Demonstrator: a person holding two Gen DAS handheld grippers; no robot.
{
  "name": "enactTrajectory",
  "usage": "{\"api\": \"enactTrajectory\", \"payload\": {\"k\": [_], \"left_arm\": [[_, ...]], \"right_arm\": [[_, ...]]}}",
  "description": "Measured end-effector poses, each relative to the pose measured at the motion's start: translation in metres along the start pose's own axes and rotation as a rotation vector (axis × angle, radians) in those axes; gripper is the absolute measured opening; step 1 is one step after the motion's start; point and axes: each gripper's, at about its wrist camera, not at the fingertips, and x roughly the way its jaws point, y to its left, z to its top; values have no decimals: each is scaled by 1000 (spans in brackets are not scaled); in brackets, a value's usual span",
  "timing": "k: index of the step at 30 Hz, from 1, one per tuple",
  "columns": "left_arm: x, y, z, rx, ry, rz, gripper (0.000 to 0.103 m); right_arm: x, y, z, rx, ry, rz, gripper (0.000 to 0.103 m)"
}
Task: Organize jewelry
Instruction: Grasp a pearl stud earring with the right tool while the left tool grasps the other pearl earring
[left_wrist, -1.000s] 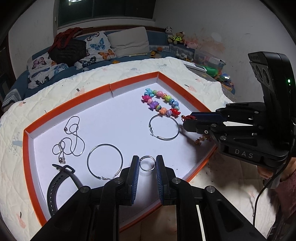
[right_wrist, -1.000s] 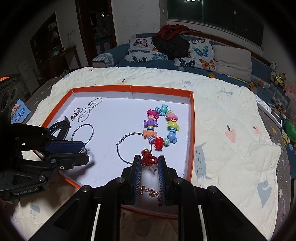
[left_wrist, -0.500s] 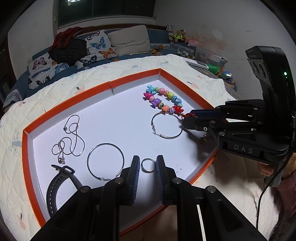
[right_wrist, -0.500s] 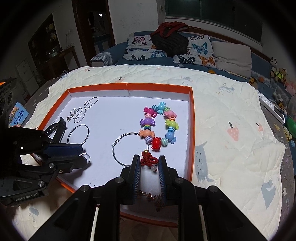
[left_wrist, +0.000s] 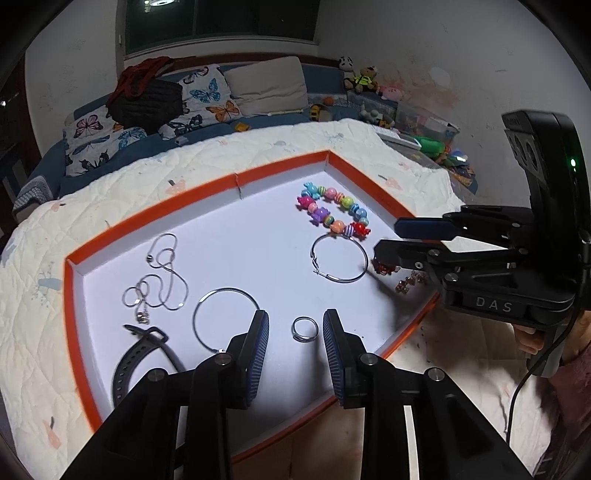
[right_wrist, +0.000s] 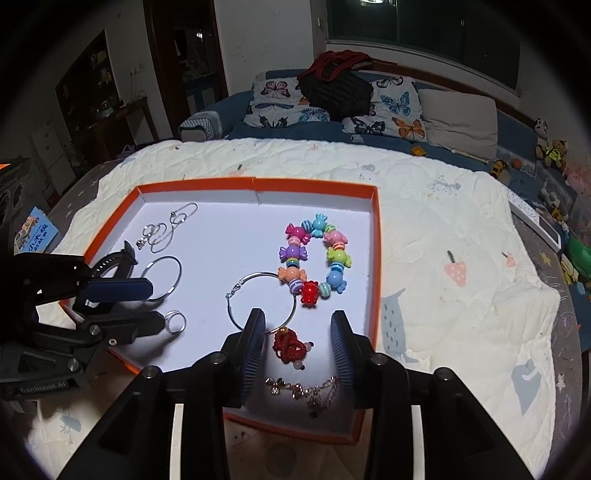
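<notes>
A shallow tray (left_wrist: 74, 288) with an orange rim and flat white floor sits on a quilted cream cover (right_wrist: 443, 206), and everything lies on its floor. The left gripper (left_wrist: 291, 336), with ribbed blue pads on black fingers, has just been opening: its jaws now stand apart and a small silver ring (left_wrist: 304, 329) lies flat between them, touching neither pad. The right gripper (right_wrist: 297, 347) has just been opening too; a knotted red bead charm (right_wrist: 290, 345) and its thin gilt chain (right_wrist: 306, 387) lie loose between the spread jaws near the tray's front rim, free of the pads. Just behind the charm a thin wire hoop (right_wrist: 262, 299) lies flat, its far edge touching a bracelet (right_wrist: 314, 254) of glossy candy-shaped beads in many colours. A second wire hoop (left_wrist: 225, 317) lies left of the ring, and by the tray's left rim a fine silver chain (left_wrist: 159, 277) is coiled in loose loops. A curved black strap (left_wrist: 136, 354) with punched holes rests in the front left corner.
</notes>
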Motion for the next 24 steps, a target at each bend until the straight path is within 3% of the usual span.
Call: {"api": "enactTrajectory", "payload": {"k": [10,24], "left_arm": [[-47,-13,-21,26,-31,36,33],[-84,-22,-87,-9,1,71,33]], "right_arm": [[-37,16,-14,-9,-44,39,46],[-35,48,-52,-61,22,91,46]]}}
